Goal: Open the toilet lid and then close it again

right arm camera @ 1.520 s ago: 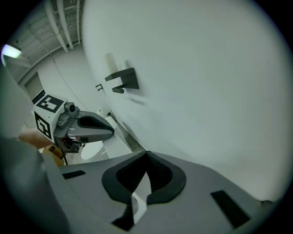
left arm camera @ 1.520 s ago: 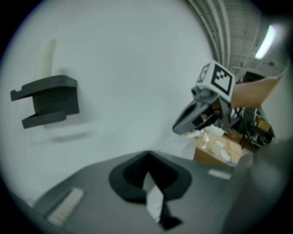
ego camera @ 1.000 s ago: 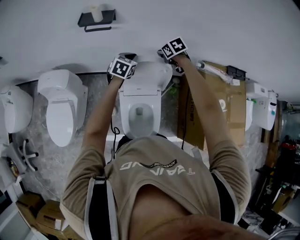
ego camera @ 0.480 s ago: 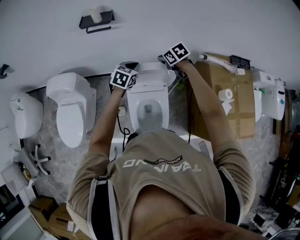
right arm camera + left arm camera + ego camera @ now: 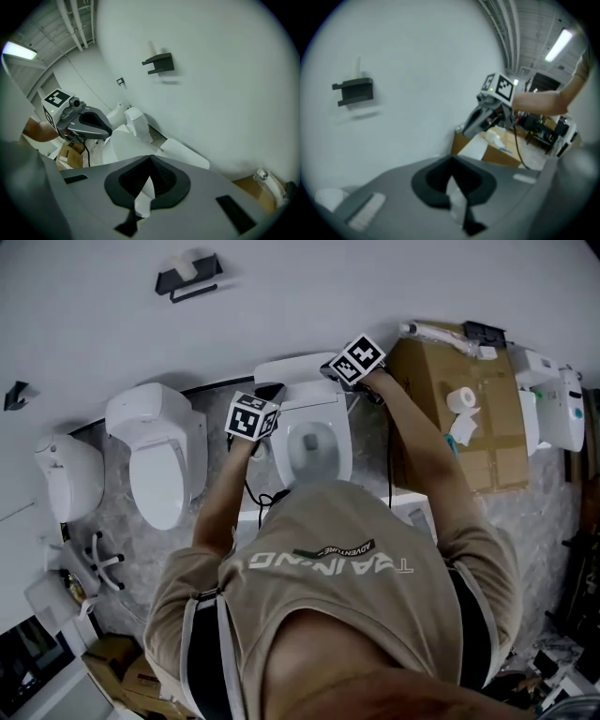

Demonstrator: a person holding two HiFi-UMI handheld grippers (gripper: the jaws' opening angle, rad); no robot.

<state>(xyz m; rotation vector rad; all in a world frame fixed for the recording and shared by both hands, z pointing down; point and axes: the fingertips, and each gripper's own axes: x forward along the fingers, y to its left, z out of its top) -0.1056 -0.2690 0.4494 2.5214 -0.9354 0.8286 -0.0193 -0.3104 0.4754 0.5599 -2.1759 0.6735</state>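
Toilet lid is raised off the seat, so the bowl lies open to the head view. The lid stands at the back of the toilet close to the wall. Its hinge end is low at the rear and its free end is up, so we take its long axis to run upward from the hinge. We cannot tell the exact tilt. The toilet's own long axis runs from the wall out toward the person. Left gripper is at the lid's left edge. Its fingers are drawn narrow, with a white sliver pinched in the gap, and we read that sliver as the lid's edge. Right gripper is at the lid's right edge, nearer the wall. Its fingers are likewise narrow on a white sliver, and the lid's broad white face stretches away from it toward the left gripper. A second toilet with its lid down stands to the left, parallel to the first. A cardboard box sits just right of the toilet with a paper roll on top. A dark shelf is fixed to the wall, well apart from the lid.
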